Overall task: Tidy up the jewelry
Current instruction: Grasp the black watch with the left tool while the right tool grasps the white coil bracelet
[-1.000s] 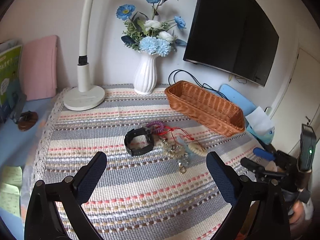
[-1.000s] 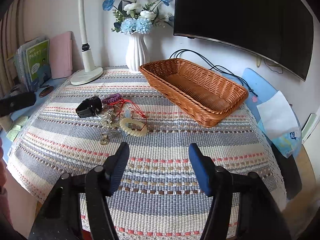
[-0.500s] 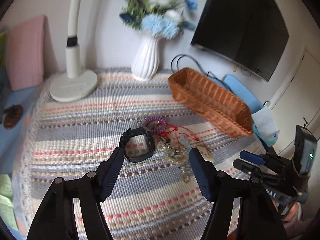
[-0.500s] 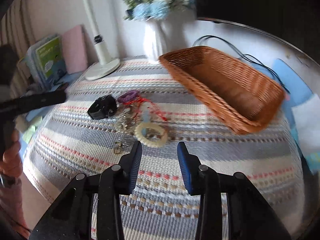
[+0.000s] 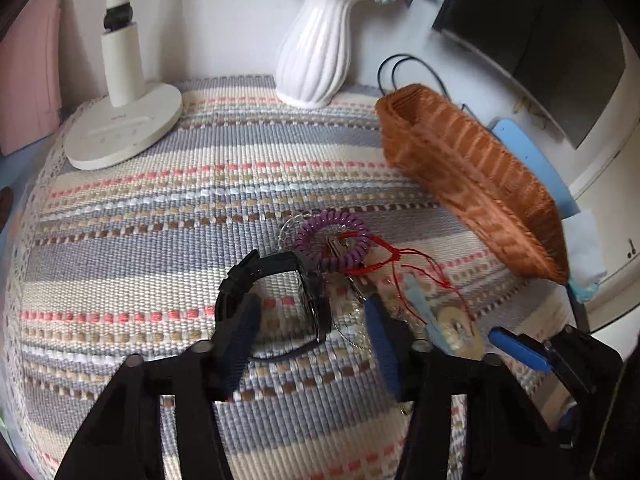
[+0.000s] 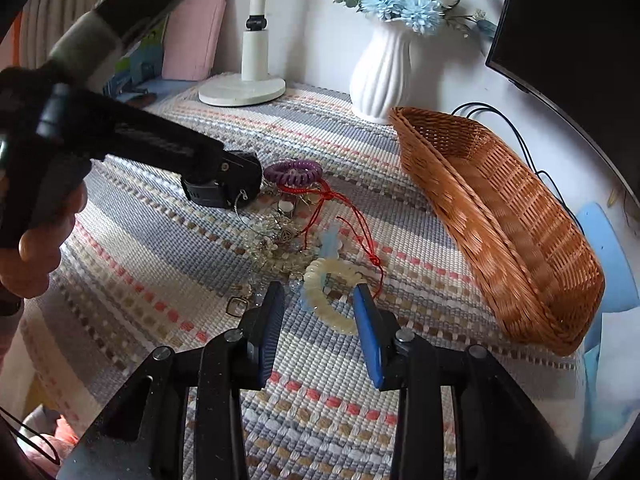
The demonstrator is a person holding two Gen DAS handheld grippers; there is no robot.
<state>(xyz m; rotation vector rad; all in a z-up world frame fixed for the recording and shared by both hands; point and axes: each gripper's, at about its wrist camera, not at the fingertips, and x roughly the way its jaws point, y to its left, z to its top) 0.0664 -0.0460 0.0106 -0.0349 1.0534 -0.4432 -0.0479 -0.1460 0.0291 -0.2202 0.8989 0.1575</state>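
A pile of jewelry lies mid-table on the striped cloth (image 5: 160, 220). My left gripper (image 5: 310, 304) straddles the black watch (image 5: 280, 276). Its jaws are closing and the pads stand clear of the watch. In the right wrist view the left gripper (image 6: 224, 172) hangs over the watch. My right gripper (image 6: 318, 292) straddles the cream bead bracelet (image 6: 332, 316), its jaws closing, the pads not pressing on it. A purple coil tie (image 5: 332, 236), a red cord (image 6: 332, 200) and clear beads (image 6: 276, 244) lie between them. The wicker basket (image 6: 500, 216) stands to the right.
A white lamp base (image 5: 124, 128) and a white vase (image 5: 316, 60) with blue flowers stand at the back. A dark screen (image 5: 540, 32) hangs at the right behind the basket. A small metal buckle (image 6: 236, 306) lies just left of the right gripper.
Both grippers have come down and forward to the jewelry pile and their jaws have narrowed. The left one now straddles the watch, the right one the cream bracelet.
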